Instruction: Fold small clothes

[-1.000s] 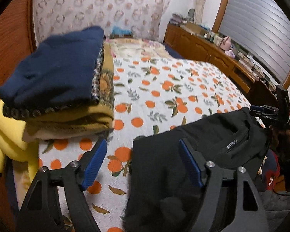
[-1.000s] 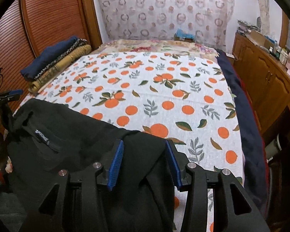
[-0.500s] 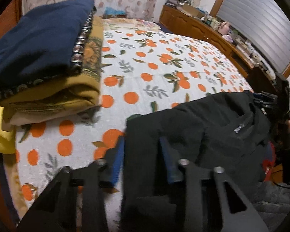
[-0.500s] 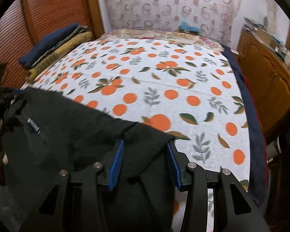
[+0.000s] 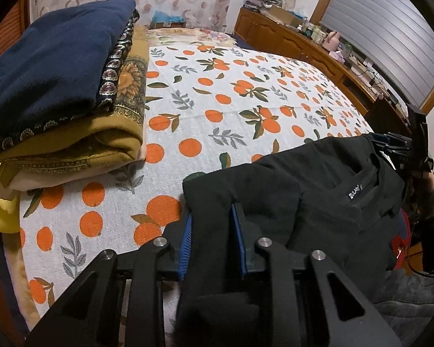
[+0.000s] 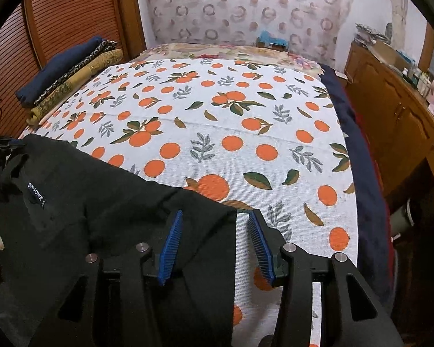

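A black garment (image 5: pixel 318 190) with a small white label lies over the near edge of the bed with the orange-print sheet (image 5: pixel 231 101). My left gripper (image 5: pixel 212 222) is shut on the garment's left corner, cloth bunched between its blue pads. In the right wrist view the same garment (image 6: pixel 95 202) fills the lower left. My right gripper (image 6: pixel 214 222) is open, its jaws astride the garment's right corner, over the sheet (image 6: pixel 246 121). The right gripper also shows at the far right of the left wrist view (image 5: pixel 396 144).
A stack of folded blankets, navy on top of mustard (image 5: pixel 61 86), sits at the bed's left side, also seen in the right wrist view (image 6: pixel 69 75). A wooden dresser (image 5: pixel 318 46) with clutter runs along the right. A wooden wardrobe (image 6: pixel 66 14) stands at left.
My left gripper moved forward onto the garment's corner and closed on it. My right gripper's jaws opened wider at the other corner. The garment has shifted further onto the bed.
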`<control>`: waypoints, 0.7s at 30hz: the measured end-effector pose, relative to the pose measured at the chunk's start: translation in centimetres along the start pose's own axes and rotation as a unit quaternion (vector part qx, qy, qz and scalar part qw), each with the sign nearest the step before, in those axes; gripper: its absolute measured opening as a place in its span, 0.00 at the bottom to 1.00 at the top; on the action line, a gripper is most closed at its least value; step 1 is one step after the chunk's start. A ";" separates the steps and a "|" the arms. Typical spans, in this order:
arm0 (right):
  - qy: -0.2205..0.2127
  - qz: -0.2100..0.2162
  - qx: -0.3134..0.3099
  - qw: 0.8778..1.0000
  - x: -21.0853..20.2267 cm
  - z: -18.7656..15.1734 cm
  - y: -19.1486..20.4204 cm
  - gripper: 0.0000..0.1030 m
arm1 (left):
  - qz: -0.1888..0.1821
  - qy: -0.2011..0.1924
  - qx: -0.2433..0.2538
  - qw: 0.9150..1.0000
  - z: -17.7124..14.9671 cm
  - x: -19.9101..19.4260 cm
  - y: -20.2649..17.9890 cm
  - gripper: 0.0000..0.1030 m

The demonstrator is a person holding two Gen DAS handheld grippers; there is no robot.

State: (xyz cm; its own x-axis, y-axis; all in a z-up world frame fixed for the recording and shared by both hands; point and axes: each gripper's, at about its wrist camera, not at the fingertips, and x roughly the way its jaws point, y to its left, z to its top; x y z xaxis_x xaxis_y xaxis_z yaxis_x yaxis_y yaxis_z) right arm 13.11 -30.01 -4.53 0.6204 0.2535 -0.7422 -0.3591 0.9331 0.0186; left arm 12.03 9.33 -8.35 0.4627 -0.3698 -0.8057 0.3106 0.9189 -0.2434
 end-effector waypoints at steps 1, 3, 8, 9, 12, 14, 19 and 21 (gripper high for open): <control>0.001 0.004 -0.001 1.000 0.1 0.0 0.1 0.48 | 0.000 0.000 0.001 1.000 0.0 0.0 0.0 0.26; -0.003 0.014 -0.010 1.000 0.0 -0.2 0.5 0.40 | -0.002 -0.006 0.004 1.000 -0.1 -0.2 -0.1 0.16; -0.027 0.038 -0.042 0.998 -1.9 -0.7 2.1 0.10 | 0.007 -0.064 0.019 0.998 -0.1 -3.3 -2.2 0.10; -0.042 0.048 -0.040 0.997 -2.9 -0.7 2.3 0.10 | 0.003 -0.076 0.022 0.997 0.0 -4.3 -2.7 0.10; -0.100 0.040 -0.030 0.994 -6.9 -0.8 2.4 0.10 | -0.005 -0.116 0.035 0.993 0.2 -7.4 -4.2 0.10; -0.137 0.038 -0.026 0.990 -9.8 -0.8 2.4 0.09 | -0.009 -0.145 0.046 0.988 0.3 -9.9 -5.2 0.10; -0.211 0.028 -0.029 0.977 -16.7 -1.0 2.5 0.09 | 0.000 -0.219 0.061 0.974 0.7 -15.5 -7.4 0.10; -0.235 0.034 -0.031 0.971 -19.1 -1.1 2.3 0.09 | 0.010 -0.249 0.081 0.965 0.5 -17.6 -8.6 0.10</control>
State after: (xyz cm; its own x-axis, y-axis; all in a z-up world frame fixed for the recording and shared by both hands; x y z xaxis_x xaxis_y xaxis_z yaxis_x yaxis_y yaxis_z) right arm -0.31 -32.96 8.94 0.8378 0.4161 -0.3535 -0.4426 0.8967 0.0067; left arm 1.61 7.86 8.17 0.7995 -0.4090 -0.4399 0.4041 0.9081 -0.1098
